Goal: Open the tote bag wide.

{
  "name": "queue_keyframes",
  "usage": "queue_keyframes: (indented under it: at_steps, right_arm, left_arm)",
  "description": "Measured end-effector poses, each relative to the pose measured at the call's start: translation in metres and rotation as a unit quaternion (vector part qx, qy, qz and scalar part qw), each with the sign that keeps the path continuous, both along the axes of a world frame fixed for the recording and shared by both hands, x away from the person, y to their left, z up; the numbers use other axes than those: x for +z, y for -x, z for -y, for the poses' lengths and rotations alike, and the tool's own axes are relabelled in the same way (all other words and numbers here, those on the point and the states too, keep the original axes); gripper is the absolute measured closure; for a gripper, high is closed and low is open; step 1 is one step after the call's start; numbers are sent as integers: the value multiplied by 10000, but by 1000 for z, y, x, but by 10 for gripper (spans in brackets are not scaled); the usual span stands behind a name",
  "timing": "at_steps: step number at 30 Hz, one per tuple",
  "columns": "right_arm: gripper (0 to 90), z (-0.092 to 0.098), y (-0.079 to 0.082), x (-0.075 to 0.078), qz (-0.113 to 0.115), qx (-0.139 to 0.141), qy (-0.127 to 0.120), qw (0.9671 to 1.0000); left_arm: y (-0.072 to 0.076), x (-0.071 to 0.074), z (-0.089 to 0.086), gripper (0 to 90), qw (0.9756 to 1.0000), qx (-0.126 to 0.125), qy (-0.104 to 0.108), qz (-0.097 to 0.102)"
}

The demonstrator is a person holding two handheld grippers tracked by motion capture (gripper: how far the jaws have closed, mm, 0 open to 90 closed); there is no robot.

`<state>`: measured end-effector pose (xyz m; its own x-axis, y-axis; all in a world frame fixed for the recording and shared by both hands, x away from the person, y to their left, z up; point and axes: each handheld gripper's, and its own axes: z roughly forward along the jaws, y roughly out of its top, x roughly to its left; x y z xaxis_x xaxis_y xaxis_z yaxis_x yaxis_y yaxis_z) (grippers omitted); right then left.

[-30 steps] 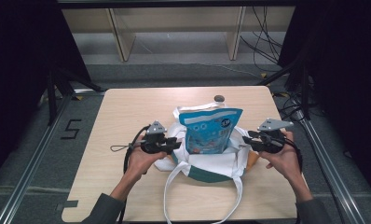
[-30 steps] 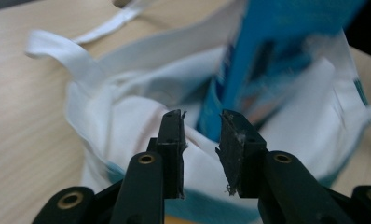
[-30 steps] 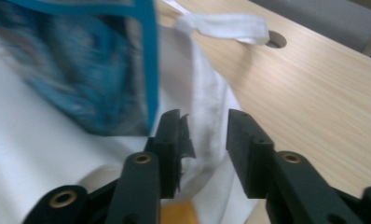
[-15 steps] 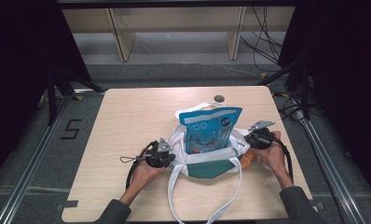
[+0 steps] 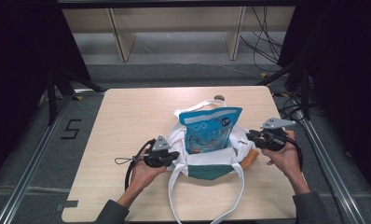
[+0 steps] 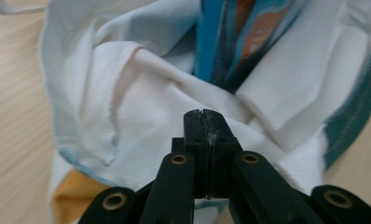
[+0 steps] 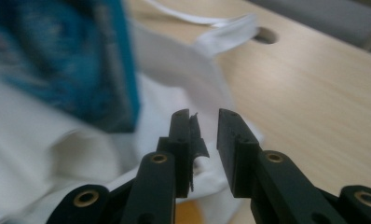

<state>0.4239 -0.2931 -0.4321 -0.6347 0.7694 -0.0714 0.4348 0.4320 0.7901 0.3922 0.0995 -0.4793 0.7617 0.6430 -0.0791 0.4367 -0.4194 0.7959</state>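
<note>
My left tongs (image 6: 204, 140) clenched at white tote bag (image 6: 160, 116); right tongs (image 7: 204, 140) just opening, released beside it.

Lab: framed rig (image 5: 48, 140), cables (image 5: 263, 42)

Floor (image 5: 44, 140), left of the desk (image 5: 127, 121): one black digit "5" (image 5: 71, 129), marked on the grey surface. Blue packet (image 5: 210, 129) standing in the white bag (image 5: 203, 158): printed pattern and lettering on its front, too small and blurred to read.
</note>
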Motion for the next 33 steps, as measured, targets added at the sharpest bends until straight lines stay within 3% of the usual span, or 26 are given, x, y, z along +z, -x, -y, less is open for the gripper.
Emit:
queue_keyframes:
  at_steps: [1, 2, 3, 4, 5, 6, 8, 11, 16, 17, 18, 19, 22, 23, 24, 25, 27, 28, 30, 31, 32, 33]
  right_arm:
    - [787, -2, 4, 0, -150, 74, -56, 9998]
    - [811, -5, 10, -2, -236, 228, -40, 9995]
    - [829, -9, 14, -4, -246, 338, 20, 9991]
    - [851, -12, 18, -8, -296, 493, 199, 9981]
    - [860, -14, 20, -10, -378, 503, 232, 9977]
    - [872, -18, 23, -16, -546, 487, 469, 9962]
    - [880, -20, 21, -29, -588, 455, 725, 9946]
    - [884, -20, 17, -44, -793, 464, 681, 9934]
    - [894, -23, 14, -55, -940, 411, 595, 9929]
    - [894, -22, 11, -56, -851, 461, 641, 9932]
    - [895, -22, 10, -55, -941, 432, 680, 9923]
    - [896, -23, 8, -59, -752, 403, 590, 9946]
    - [897, -25, 1, -58, -827, 337, 662, 9938]
    - [897, -27, -1, -60, -742, 300, 590, 9950]
    - [897, -29, -5, -61, -802, 206, 535, 9951]
    - [897, -28, -10, -60, -685, 309, 670, 9949]
    - [897, -31, -14, -61, -676, 275, 604, 9955]
    - [897, -32, -16, -59, -826, 263, 643, 9942]
    - [897, -33, -19, -60, -818, 223, 594, 9946]
    - [897, -37, -22, -62, -918, 94, 445, 9947]
    - [897, -35, -27, -60, -918, 197, 559, 9940]
    - [897, -37, -30, -61, -897, 149, 497, 9946]
  left_arm:
    - [3, -2, 2, 886, 10000, -65, 33, -33]
    - [4, -3, 2, 885, 9998, -138, -109, -9]
    - [6, -7, 4, 885, 9995, -182, -246, -14]
    - [7, -9, 5, 884, 9996, -128, -234, -52]
    - [6, -14, 6, 882, 9994, -151, -290, -76]
    - [6, -18, 6, 881, 9994, -122, -312, -130]
    - [4, -24, 8, 882, 9988, -87, -472, -98]
    - [6, -27, 14, 884, 9967, -146, -788, 135]
    - [2, -30, 13, 878, 9972, -79, -737, 92]
    - [1, -30, 14, 878, 9971, -64, -749, 123]
    - [1, -30, 14, 879, 9972, 2, -748, 84]
    - [-2, -30, 14, 879, 9966, -44, -799, 170]
    - [-8, -31, 14, 881, 9968, 72, -779, 174]
    - [-13, -32, 12, 882, 9967, 133, -785, 180]
    - [-15, -32, 12, 882, 9967, 161, -779, 174]
    - [-17, -32, 11, 881, 9967, 187, -771, 178]
    - [-21, -33, 9, 881, 9968, 253, -737, 163]
    - [-23, -33, 8, 881, 9964, 235, -778, 237]
    - [-25, -33, 8, 878, 9965, 253, -765, 207]
    - [-29, -33, 6, 877, 9963, 299, -781, 200]
    - [-31, -33, 5, 878, 9960, 330, -808, 196]
    - [-34, -33, 4, 877, 9962, 333, -789, 180]
